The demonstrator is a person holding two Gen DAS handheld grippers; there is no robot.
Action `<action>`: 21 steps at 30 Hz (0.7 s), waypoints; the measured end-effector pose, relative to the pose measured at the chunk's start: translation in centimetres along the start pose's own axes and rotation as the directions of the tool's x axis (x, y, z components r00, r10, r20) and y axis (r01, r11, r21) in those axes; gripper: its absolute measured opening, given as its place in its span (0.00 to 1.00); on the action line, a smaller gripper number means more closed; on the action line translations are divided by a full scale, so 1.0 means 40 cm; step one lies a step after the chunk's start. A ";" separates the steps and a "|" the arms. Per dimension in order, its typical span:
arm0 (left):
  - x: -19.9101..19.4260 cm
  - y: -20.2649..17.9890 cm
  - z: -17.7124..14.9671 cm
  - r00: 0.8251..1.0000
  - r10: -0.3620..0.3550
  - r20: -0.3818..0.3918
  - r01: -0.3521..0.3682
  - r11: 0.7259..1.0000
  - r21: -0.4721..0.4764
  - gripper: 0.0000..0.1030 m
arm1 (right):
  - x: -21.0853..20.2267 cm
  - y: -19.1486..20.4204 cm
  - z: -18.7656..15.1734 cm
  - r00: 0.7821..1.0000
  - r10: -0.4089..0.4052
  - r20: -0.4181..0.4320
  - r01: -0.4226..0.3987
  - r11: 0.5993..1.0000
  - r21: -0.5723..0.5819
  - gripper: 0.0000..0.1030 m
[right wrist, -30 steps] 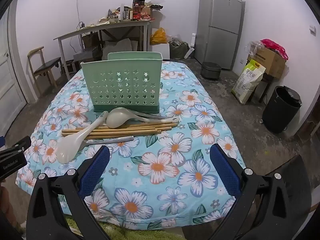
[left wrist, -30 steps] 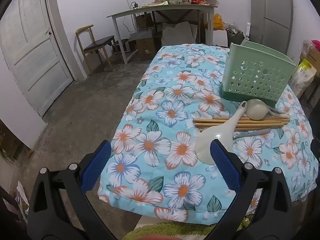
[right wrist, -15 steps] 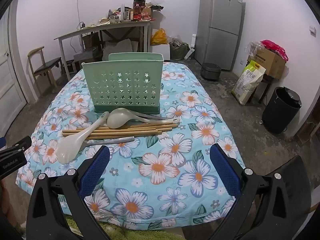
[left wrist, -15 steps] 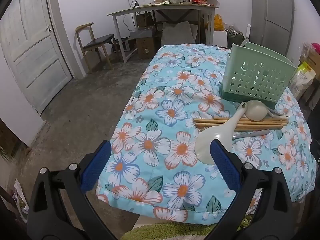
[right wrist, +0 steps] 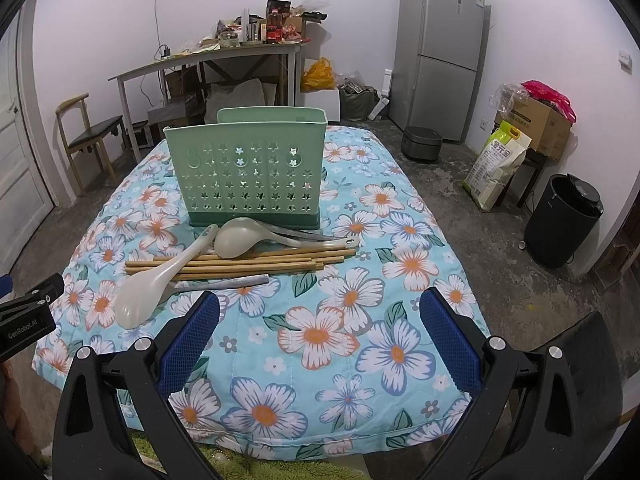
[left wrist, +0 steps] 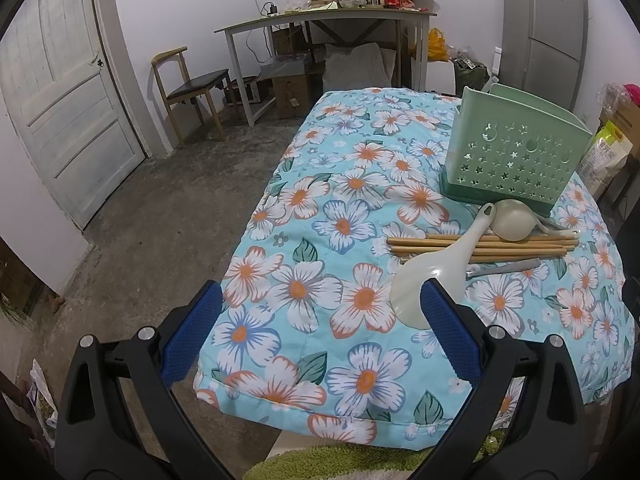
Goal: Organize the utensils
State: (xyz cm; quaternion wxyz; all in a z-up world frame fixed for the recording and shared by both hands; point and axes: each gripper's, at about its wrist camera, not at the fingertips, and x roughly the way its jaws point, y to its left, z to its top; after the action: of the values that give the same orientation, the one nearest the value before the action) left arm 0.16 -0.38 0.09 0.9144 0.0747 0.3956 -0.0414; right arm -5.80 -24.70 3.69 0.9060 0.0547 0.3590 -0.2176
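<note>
A green perforated utensil holder [right wrist: 248, 174] [left wrist: 516, 158] stands upright on the floral cloth. In front of it lies a pile: a white rice paddle [right wrist: 160, 276] [left wrist: 436, 268] across several bamboo chopsticks [right wrist: 248, 262] [left wrist: 492, 246], a beige ladle [right wrist: 240, 236] [left wrist: 514, 220] and a metal utensil handle [right wrist: 236, 282] [left wrist: 508, 268]. My right gripper [right wrist: 319, 338] is open, low over the cloth's near edge, short of the pile. My left gripper [left wrist: 320, 328] is open too, with its right pad beside the paddle's bowl and nothing between its fingers.
The floral cloth [right wrist: 320, 336] covers a small table. Behind stand a cluttered desk [right wrist: 224, 54], a chair [left wrist: 188, 88], a fridge [right wrist: 438, 52], a black bin [right wrist: 562, 220] and a rice sack [right wrist: 498, 164]. A door [left wrist: 56, 108] is at left. The left gripper's body [right wrist: 28, 316] shows at the right view's left edge.
Both grippers have drifted slightly forward toward the table; the holder looks a little nearer in the right view. The utensils lie as before and both grippers stay open.
</note>
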 end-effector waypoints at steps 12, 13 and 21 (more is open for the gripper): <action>0.001 0.004 -0.002 1.000 -0.003 0.001 0.003 1.000 -0.005 0.93 | -0.001 -0.003 -0.003 1.000 0.001 0.000 -0.001 1.000 -0.002 0.95; 0.001 0.004 -0.002 1.000 -0.003 -0.003 0.003 1.000 -0.004 0.93 | -0.001 -0.004 -0.005 1.000 -0.001 0.002 0.001 1.000 -0.003 0.95; 0.007 -0.010 -0.002 1.000 0.005 -0.001 -0.005 1.000 0.010 0.93 | 0.005 -0.002 0.003 1.000 0.000 0.018 0.000 1.000 -0.002 0.95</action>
State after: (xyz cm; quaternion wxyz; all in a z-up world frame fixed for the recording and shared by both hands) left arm 0.22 -0.75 -0.21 0.9138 0.0804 0.3959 -0.0412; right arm -5.66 -24.87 3.65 0.9092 0.0522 0.3511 -0.2176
